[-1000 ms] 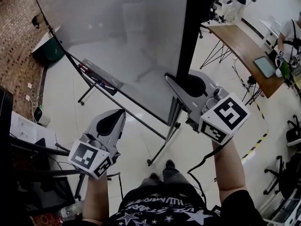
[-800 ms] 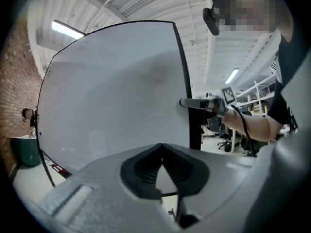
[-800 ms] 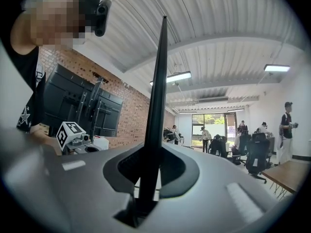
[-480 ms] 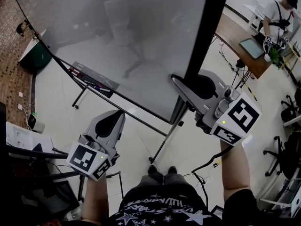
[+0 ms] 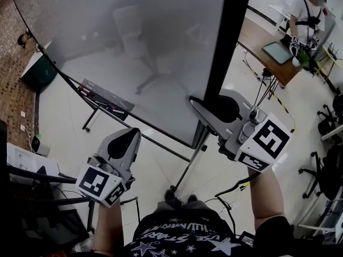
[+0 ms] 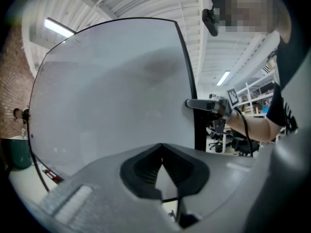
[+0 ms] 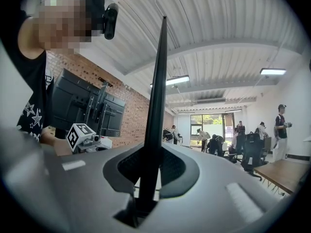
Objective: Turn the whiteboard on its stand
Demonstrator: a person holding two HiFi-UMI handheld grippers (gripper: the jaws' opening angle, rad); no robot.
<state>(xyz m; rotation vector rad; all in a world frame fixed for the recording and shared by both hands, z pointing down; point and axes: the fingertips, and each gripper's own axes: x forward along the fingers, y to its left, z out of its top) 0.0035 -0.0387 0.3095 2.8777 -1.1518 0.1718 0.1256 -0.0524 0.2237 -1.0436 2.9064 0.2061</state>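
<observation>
Right gripper (image 7: pixel 148 166) is clamping the whiteboard (image 5: pixel 134 52) by its dark side edge. Left gripper (image 6: pixel 162 148) is hovering before the board face, jaws clenched, empty. Board is sitting upright on its stand (image 5: pixel 187 168).

Black T-shirt (image 5: pixel 182 239), short sleeves, white stars and lettering across it, bottom centre. Dark shoes (image 5: pixel 179 198) just above it. Left gripper (image 5: pixel 134 130) and right gripper (image 5: pixel 192 100): pale grey shells, black inner pads. Left cube (image 5: pixel 102 183) and right cube (image 5: pixel 268 143): white, black square markers. Thin black cable (image 5: pixel 230 186) below the right cube.
</observation>
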